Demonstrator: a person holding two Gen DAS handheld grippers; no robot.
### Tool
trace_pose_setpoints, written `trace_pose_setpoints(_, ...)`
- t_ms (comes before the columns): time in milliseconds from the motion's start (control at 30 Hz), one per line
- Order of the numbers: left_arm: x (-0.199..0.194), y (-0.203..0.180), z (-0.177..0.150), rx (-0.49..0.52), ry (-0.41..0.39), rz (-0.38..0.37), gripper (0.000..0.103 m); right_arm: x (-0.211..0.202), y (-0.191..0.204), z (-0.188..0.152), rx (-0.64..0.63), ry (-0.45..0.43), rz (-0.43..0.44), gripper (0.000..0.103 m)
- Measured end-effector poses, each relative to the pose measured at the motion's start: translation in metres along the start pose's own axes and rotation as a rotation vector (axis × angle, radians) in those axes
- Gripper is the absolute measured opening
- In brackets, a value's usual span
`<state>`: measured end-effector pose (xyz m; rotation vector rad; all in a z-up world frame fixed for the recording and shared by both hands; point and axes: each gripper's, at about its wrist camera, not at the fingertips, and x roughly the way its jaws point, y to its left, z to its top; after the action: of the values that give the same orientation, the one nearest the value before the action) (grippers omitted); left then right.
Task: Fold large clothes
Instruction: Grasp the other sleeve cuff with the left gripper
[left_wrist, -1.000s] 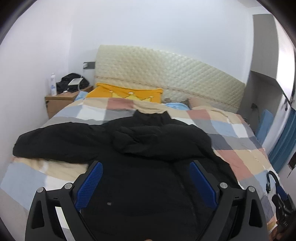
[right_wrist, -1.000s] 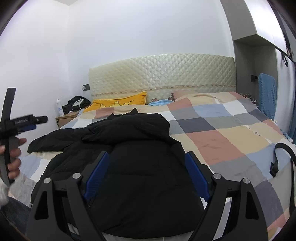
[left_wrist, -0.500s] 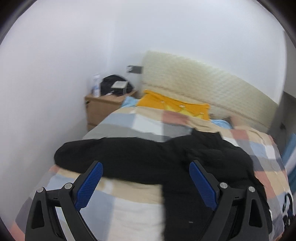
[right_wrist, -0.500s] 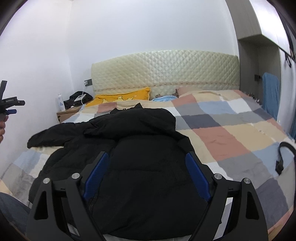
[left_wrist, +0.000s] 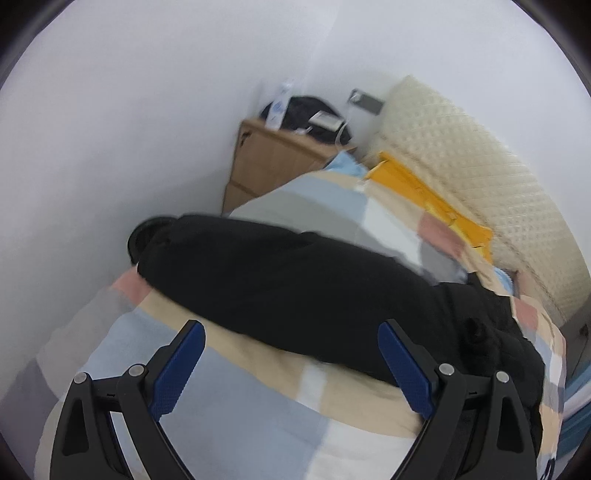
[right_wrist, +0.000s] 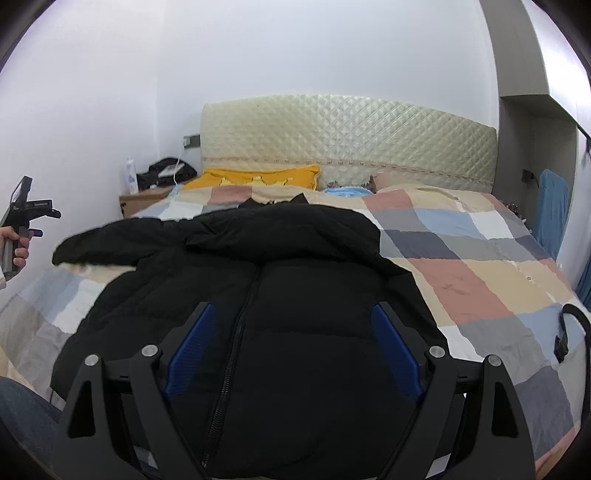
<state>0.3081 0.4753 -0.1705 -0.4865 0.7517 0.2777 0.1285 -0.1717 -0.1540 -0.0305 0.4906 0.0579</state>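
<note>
A black puffer jacket (right_wrist: 280, 295) lies front up on the checked bedspread (right_wrist: 480, 266), zipper down its middle, one sleeve folded across the chest and the other sleeve (left_wrist: 280, 273) stretched out to the left. My left gripper (left_wrist: 291, 332) is open and empty, above the bedspread just short of that stretched sleeve. It also shows at the far left of the right wrist view (right_wrist: 22, 218), held in a hand. My right gripper (right_wrist: 293, 314) is open and empty over the jacket's lower front.
A padded cream headboard (right_wrist: 347, 144) and a yellow pillow (right_wrist: 258, 177) are at the far end. A wooden nightstand (left_wrist: 277, 162) with a bottle and a black bag stands in the left corner by the wall. A black strap (right_wrist: 569, 332) lies at the bed's right edge.
My left gripper has swung left, from facing the jacket's body to facing its stretched left sleeve and the wall corner. My right gripper shifted a little and stays over the jacket front.
</note>
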Motion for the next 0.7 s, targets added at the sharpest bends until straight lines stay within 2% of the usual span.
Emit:
trace_pose_setpoints(67, 0.020, 0.017, 0.000, -0.039, 0.032, 0.008, 0.095, 0.008, 0.002, 0.000, 0.006, 0.021, -0.013, 0.088)
trace_pose_setpoints(100, 0.031, 0.024, 0.000, -0.060, 0.045, 0.008, 0.095, 0.013, 0.002, 0.001, 0.016, 0.037, -0.013, 0.093)
trace_pose_setpoints(133, 0.041, 0.031, -0.001, -0.082, 0.054, 0.008, 0.095, 0.018, 0.003, 0.001, 0.021, 0.055, -0.010, 0.103)
trace_pose_setpoints(233, 0.066, 0.057, -0.006, -0.181, 0.073, 0.004, 0.095, 0.030, 0.004, 0.002, 0.026, 0.083, -0.020, 0.103)
trace_pose_setpoints(333, 0.088, 0.073, -0.018, -0.256, 0.087, -0.053, 0.093, 0.041, 0.007, 0.003, 0.019, 0.112, -0.023, 0.103)
trace_pose_setpoints(433, 0.108, 0.078, -0.023, -0.285, 0.097, -0.079, 0.093, 0.050, 0.008, 0.000, 0.019, 0.132, -0.026, 0.103)
trace_pose_setpoints(567, 0.127, 0.082, -0.020, -0.324, 0.056, -0.087, 0.093, 0.061, 0.006, -0.002, 0.038, 0.157, -0.033, 0.103)
trace_pose_setpoints(667, 0.133, 0.085, -0.015, -0.374, 0.035, -0.071, 0.087, 0.065, 0.003, -0.002, 0.044, 0.166, -0.046, 0.103)
trace_pose_setpoints(700, 0.135, 0.086, -0.012, -0.382, 0.027, -0.070, 0.081, 0.065, 0.004, -0.002, 0.029, 0.165, -0.061, 0.103)
